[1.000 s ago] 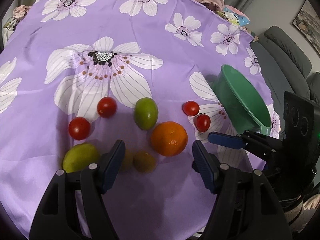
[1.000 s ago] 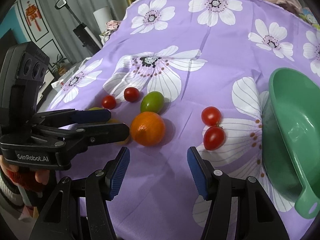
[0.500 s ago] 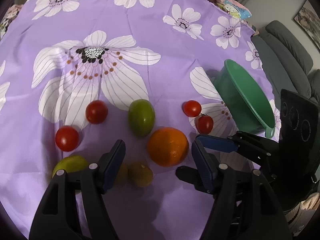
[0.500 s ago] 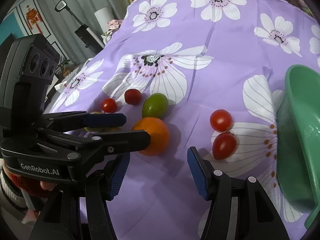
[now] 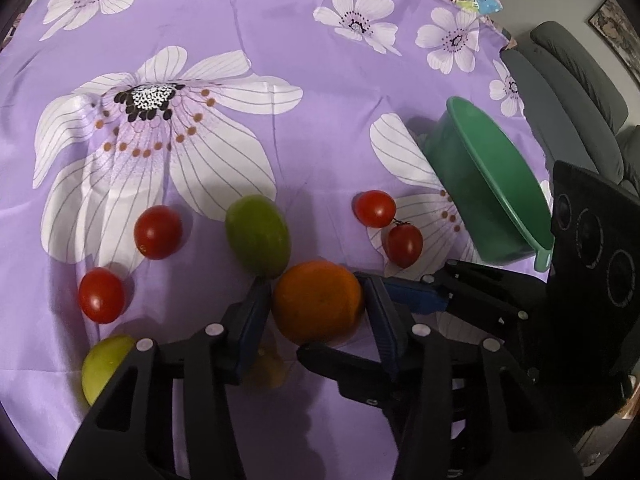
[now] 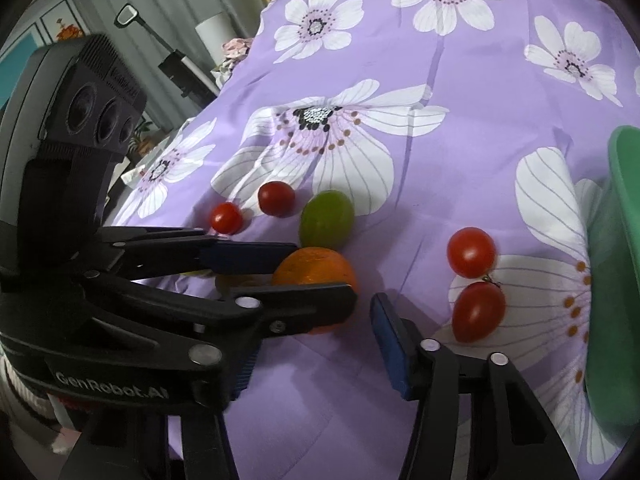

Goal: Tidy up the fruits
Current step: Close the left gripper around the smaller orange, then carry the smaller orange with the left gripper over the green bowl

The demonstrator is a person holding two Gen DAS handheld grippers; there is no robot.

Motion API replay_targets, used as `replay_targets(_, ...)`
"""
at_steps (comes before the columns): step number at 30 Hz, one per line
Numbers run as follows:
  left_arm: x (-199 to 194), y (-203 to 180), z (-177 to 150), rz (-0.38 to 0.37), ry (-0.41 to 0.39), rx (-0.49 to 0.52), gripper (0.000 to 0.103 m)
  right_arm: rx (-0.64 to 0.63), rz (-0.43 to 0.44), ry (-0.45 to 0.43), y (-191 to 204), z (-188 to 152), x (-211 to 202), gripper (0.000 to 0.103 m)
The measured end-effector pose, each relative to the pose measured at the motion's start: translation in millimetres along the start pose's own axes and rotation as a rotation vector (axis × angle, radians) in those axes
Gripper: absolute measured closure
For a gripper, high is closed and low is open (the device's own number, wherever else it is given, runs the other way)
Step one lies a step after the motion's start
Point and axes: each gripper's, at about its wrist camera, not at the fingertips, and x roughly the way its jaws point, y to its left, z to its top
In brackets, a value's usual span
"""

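On the purple flowered cloth lies an orange (image 5: 316, 304), and my left gripper (image 5: 316, 292) is closing on it, with a blue pad against each side. From the right wrist view the same left gripper (image 6: 322, 274) flanks the orange (image 6: 320, 268). My right gripper (image 6: 316, 344) hovers just right of the orange, its jaws closing with no fruit between them. Its left finger is hidden behind the left gripper. A green fruit (image 5: 258, 236) sits behind the orange. Two cherry tomatoes (image 6: 471, 251) (image 6: 478, 312) lie to the right.
A green bowl (image 5: 492, 184) stands tilted at the cloth's right side. Two more tomatoes (image 5: 158, 232) (image 5: 101, 295) lie left, with a yellow-green fruit (image 5: 105, 364) nearer me. A small yellowish fruit (image 5: 268, 368) lies under the left finger. A grey sofa (image 5: 576, 72) is beyond the right edge.
My left gripper moved forward over the orange and its jaws narrowed from wide apart onto the fruit's sides. The right gripper's jaws narrowed a little as it edged closer.
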Motion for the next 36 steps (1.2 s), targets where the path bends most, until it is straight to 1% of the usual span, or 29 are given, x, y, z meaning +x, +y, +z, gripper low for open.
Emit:
replay_targets(3,1,-1,1,0.006,0.001,0.007,0.055,-0.004,-0.006,0.004,0,0,0,0.055)
replay_targets(13,-6,-6,-2,0.021,-0.016,0.031,0.056,-0.021,-0.015,-0.019,4,-2,-4,0.057)
replay_targets(25,-29,-40,2,0.038,-0.084,0.098,0.056,-0.034,-0.035,-0.113,8,-4,-40,0.057)
replay_targets(36,-36,-78,6,0.05,-0.113,0.184,0.056,-0.017,-0.063,-0.199,3,-12,-74,0.057)
